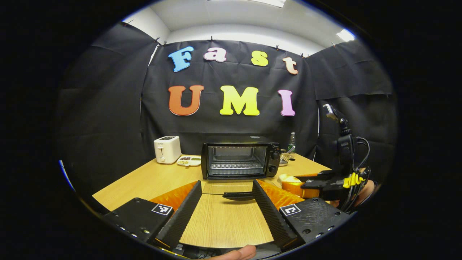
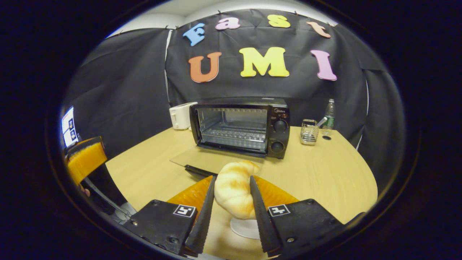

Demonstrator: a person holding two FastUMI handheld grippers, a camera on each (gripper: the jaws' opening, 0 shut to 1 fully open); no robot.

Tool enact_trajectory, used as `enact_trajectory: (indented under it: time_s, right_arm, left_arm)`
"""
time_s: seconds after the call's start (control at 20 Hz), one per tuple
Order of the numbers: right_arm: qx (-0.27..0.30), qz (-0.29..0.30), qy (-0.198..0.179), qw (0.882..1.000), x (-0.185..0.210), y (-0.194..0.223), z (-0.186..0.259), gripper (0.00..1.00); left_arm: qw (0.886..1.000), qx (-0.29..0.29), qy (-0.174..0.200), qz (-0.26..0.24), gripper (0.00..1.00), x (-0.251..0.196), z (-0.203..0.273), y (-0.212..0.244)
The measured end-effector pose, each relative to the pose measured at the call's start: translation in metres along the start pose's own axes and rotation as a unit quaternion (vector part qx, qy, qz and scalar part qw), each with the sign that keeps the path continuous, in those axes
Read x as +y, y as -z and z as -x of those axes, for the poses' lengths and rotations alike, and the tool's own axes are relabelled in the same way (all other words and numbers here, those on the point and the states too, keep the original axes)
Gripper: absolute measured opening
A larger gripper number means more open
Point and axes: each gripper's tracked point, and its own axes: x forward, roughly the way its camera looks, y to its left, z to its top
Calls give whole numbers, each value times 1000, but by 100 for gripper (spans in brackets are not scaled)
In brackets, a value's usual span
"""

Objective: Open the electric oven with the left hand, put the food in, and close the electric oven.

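The black electric oven (image 1: pixel 238 160) stands at the back of the wooden table (image 1: pixel 151 180), and its glass door (image 1: pixel 227 187) lies folded down flat in front of it. The rack inside is bare. My left gripper (image 1: pixel 227 183) is open just short of the door handle (image 1: pixel 238 195), with nothing between its fingers. In the right gripper view the right gripper (image 2: pixel 232 178) is shut on a pale croissant-like bread (image 2: pixel 234 189), held above a small white plate (image 2: pixel 245 227), in front of the oven (image 2: pixel 240 124). In the left gripper view, that gripper (image 1: pixel 301 182) and the bread (image 1: pixel 287 178) sit right of the door.
A white toaster (image 1: pixel 167 149) and a white tray of food (image 1: pixel 189 160) stand left of the oven. To its right are a wire basket (image 2: pixel 309 131) and a bottle (image 2: pixel 328 113). The table's curved edge runs on the right.
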Motion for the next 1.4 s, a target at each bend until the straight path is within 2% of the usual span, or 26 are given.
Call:
enact_trajectory:
  time_s: [0.3,0.45,0.6,0.65,0.75,0.9,1.05,1.15,1.3,1.4]
  right_arm:
    - [-31,-132,-46,990,11,-46,-77,58]
    - [-74,-200,-54,976,6,-73,-122,58]
    - [-96,-254,-46,961,2,-88,-165,58]
    - [-102,-254,-46,961,2,-95,-181,58]
    - [-91,-233,-23,968,-4,-93,-209,57]
    - [-92,-222,2,971,-9,-94,-242,58]
    - [-99,-209,22,973,-13,-96,-261,58]
    - [-112,-186,36,976,-18,-104,-271,57]
    - [-161,-159,51,973,-23,-123,-272,58]
    - [-152,-142,60,976,-24,-114,-272,86]
  left_arm:
    - [1000,-12,1,21,93,13,-2,-11]
    - [1000,-18,-6,24,92,25,-9,-14]
    - [999,-10,-13,33,93,35,-16,-6]
    - [999,-4,-13,38,93,37,-18,-3]
    - [999,2,-12,49,92,39,-23,2]
    - [998,17,-7,67,93,47,-31,14]
    - [997,28,-14,69,93,58,-32,21]
    - [997,35,-4,73,93,57,-32,25]
    - [996,45,5,71,93,54,-33,33]
    - [997,49,4,66,93,55,-35,38]
